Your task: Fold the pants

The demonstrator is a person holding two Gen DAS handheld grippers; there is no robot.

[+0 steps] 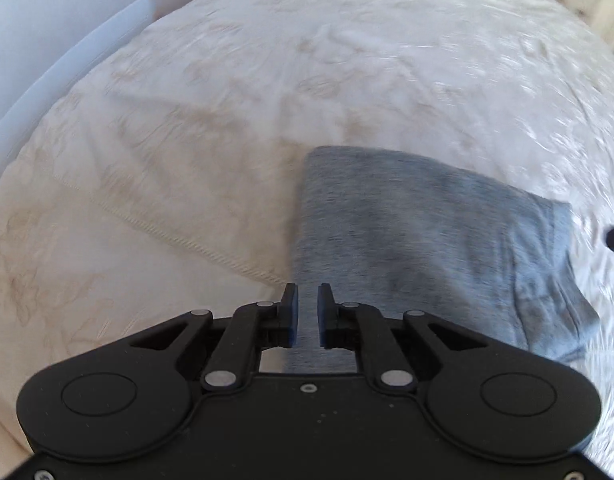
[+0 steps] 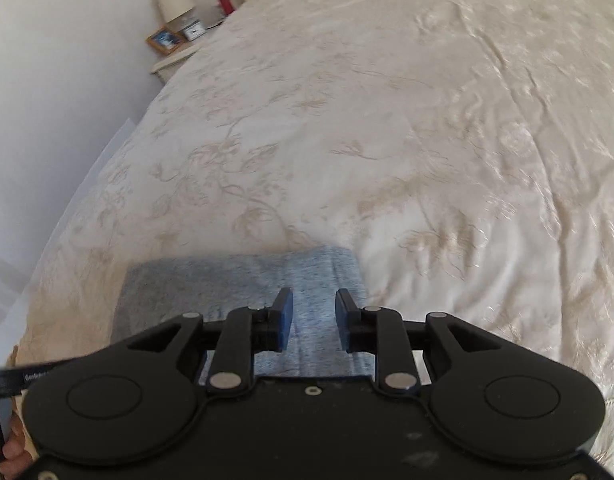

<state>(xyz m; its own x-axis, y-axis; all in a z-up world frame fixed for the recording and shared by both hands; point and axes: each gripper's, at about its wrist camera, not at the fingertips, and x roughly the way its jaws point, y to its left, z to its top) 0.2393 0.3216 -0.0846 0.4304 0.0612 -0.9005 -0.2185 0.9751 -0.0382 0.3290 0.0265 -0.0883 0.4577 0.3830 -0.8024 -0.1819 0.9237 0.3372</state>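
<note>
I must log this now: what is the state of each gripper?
Left gripper: open, holding nothing, above the grey pants.
Right gripper: open, holding nothing, above the pants.

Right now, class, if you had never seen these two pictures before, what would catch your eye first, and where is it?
The folded grey pants stand out most, a compact blue-grey block on the pale floral bedspread. Next comes each black tool in the foreground: the left tool and the right tool both show a gap between their blue pads, gripping nothing. Far off, a bedside lamp sits by the wall.
</note>
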